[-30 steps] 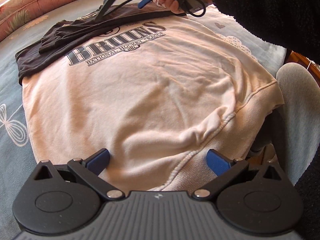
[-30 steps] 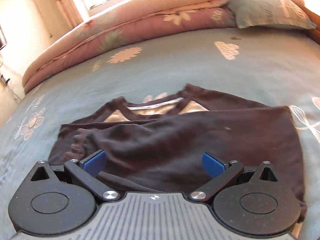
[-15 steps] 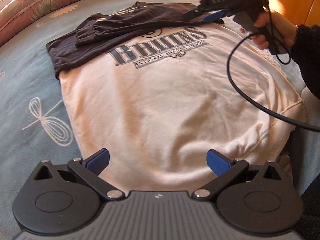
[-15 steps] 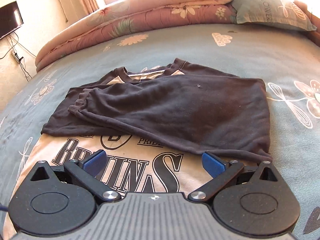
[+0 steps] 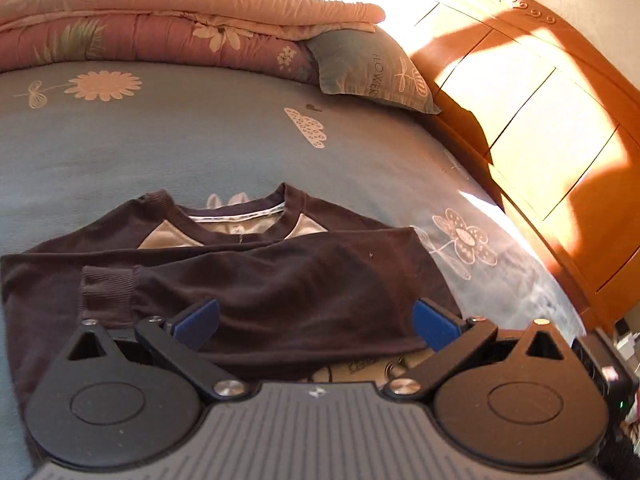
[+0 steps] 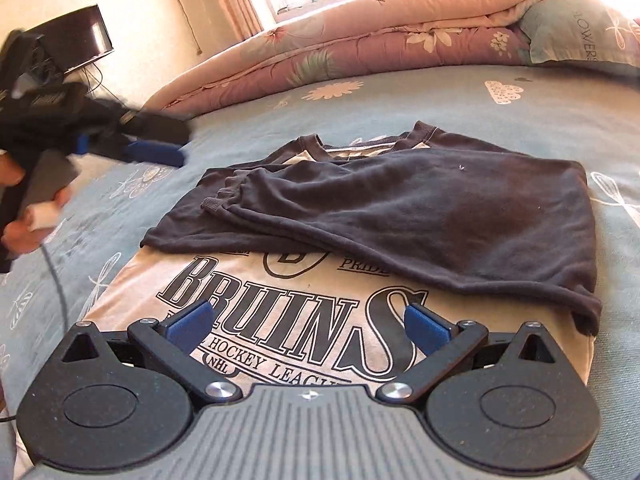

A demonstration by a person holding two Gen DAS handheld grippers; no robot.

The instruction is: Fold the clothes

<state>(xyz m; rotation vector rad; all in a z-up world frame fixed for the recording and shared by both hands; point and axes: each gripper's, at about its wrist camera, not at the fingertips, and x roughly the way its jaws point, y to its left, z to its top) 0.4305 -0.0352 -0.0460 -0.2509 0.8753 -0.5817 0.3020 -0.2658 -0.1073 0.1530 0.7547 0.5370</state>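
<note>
- Lying flat on the bed, the shirt fills the middle of the right wrist view, cream body with "BRUINS" print toward the lower frame
- Both dark sleeves are folded across the chest, one over the other, with a ribbed cuff at the left of the left wrist view
- The dark collar sits above the sleeves, centre frame in the left wrist view
- The right tool spans the lower middle of its own view, blue pads wide apart over the print, nothing between them
- The left tool is likewise wide in its own view, blue pads over the folded sleeves, gripping nothing; whether they touch the cloth cannot be told
- In the right wrist view the left tool appears again, blurred, at the upper left, over the bed beside the shirt, held by a hand at the left edge
- A folded quilt lies along the top of the frame, with a pillow to its right
- A wooden headboard takes the upper right of the left wrist view
- A dark screen sits at the upper left of the right wrist view
</note>
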